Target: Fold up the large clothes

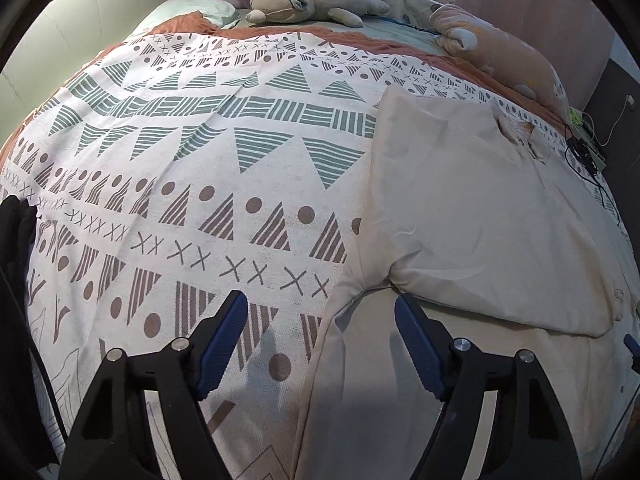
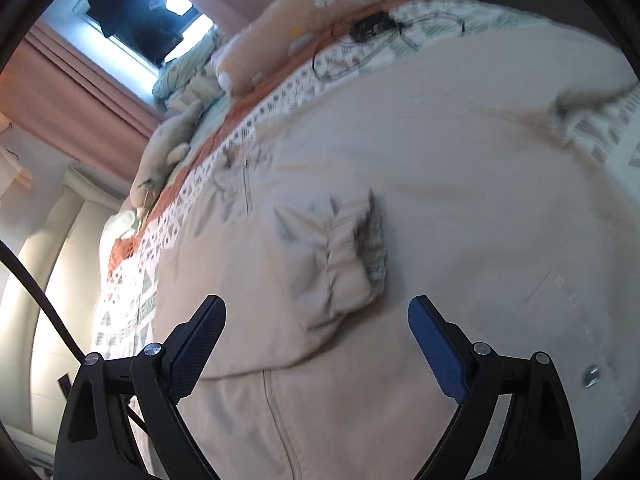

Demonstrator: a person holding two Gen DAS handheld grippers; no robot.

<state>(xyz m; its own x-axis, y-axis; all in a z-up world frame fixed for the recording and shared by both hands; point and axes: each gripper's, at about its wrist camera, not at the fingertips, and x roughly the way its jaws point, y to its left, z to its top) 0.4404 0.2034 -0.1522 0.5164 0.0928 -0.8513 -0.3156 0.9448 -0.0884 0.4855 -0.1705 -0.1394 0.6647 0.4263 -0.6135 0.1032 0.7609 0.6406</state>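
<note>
Risk first: your left gripper (image 1: 318, 322) hangs with both blue pads apart and nothing between them, straddling the left edge of the beige jacket (image 1: 472, 208), one pad over the patterned bedspread (image 1: 192, 184), the other over jacket cloth. If you close there you probably pinch bedspread together with the garment, and the spread drags when you lift. Shift toward the jacket side before clamping.

Jacket lies spread on the bed, on the right half of the left wrist view, collar end (image 1: 520, 134) pointing toward the pillows, one sleeve already laid across the body. In the right wrist view the elastic cuff (image 2: 352, 256) of that folded sleeve sits just ahead of your right gripper (image 2: 316, 326), which is also released, jaws wide, grasping nothing. If the next grab is careless here you likely catch only the cuff and pull the sleeve back out, undoing the fold. Go for the hem or the side seam instead, judging by the zip line (image 2: 280, 412) running under the jaws.

Right wrist view is motion-blurred, so exact pad-to-cloth contact is hard to tell; both look clear of the fabric.

Black cable (image 2: 360, 28) with a small device lies on the bedspread near the far corner, beside the orange bolster pillow (image 2: 280, 36). A wide fold toward that side could snag it. Plush toy (image 1: 308, 2) is well apart, no issue.
</note>
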